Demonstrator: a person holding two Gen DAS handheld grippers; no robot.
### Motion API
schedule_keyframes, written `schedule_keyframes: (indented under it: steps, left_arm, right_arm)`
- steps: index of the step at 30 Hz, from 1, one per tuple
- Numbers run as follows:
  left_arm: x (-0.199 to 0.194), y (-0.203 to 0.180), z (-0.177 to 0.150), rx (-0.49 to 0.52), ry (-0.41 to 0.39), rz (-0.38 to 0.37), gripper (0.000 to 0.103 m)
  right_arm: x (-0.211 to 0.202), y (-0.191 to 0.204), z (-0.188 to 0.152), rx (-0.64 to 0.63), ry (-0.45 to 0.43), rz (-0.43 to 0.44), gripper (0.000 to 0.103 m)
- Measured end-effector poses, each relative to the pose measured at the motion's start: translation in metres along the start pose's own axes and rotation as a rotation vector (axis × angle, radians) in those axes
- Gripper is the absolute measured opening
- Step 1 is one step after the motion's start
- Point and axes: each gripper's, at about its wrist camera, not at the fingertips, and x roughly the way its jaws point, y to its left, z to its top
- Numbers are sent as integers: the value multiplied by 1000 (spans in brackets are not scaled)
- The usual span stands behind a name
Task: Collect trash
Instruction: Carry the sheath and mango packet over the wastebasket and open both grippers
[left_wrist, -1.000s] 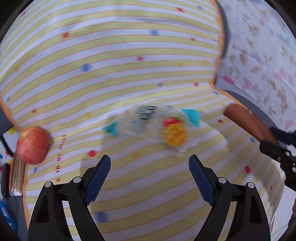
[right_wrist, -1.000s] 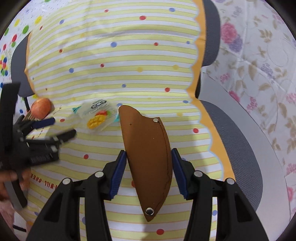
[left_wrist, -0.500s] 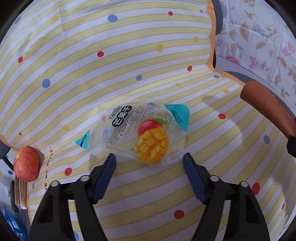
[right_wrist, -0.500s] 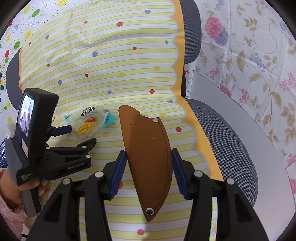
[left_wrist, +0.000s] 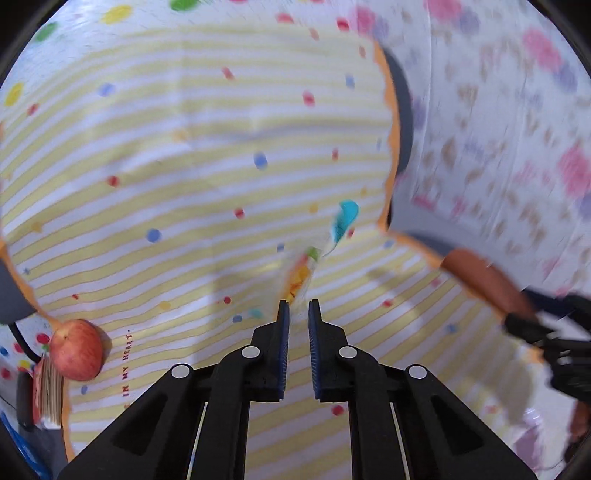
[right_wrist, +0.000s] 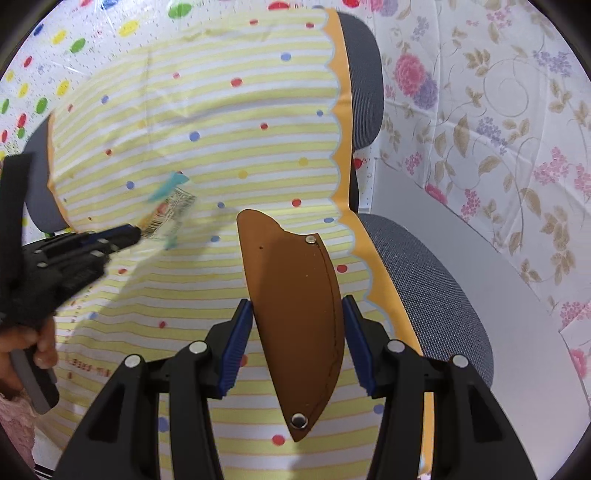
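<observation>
Left tool (left_wrist: 295, 314) pinching wrapper (left_wrist: 325, 247), striped dotted cloth (left_wrist: 166, 184), floral wall (right_wrist: 498, 110)

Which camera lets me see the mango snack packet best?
The right wrist view. There the snack packet shows side-on, its printed back and blue corner visible, lifted off the striped cloth in the left gripper. The left wrist view shows the packet only edge-on and blurred, sticking out past the left gripper.

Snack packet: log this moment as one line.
left tool: shut on snack packet, lifted off striped cloth | right tool: holds brown sheath | apple: untouched
</observation>
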Motion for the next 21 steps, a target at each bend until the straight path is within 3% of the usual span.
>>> schedule_keyframes:
  steps: [6, 12, 21]
  left_arm:
    - [-54, 3, -5, -59, -77, -83, 0]
    - [-71, -2, -23, -88, -60, -132, 0]
    - [-107, -9, -57, -136, -93, -167, 0]
  right_arm:
    - [-33, 9, -3, 11, -56, 26, 49]
    - [-55, 19, -16, -1, -62, 23, 49]
    - [-98, 10, -43, 25, -94, -58, 49]
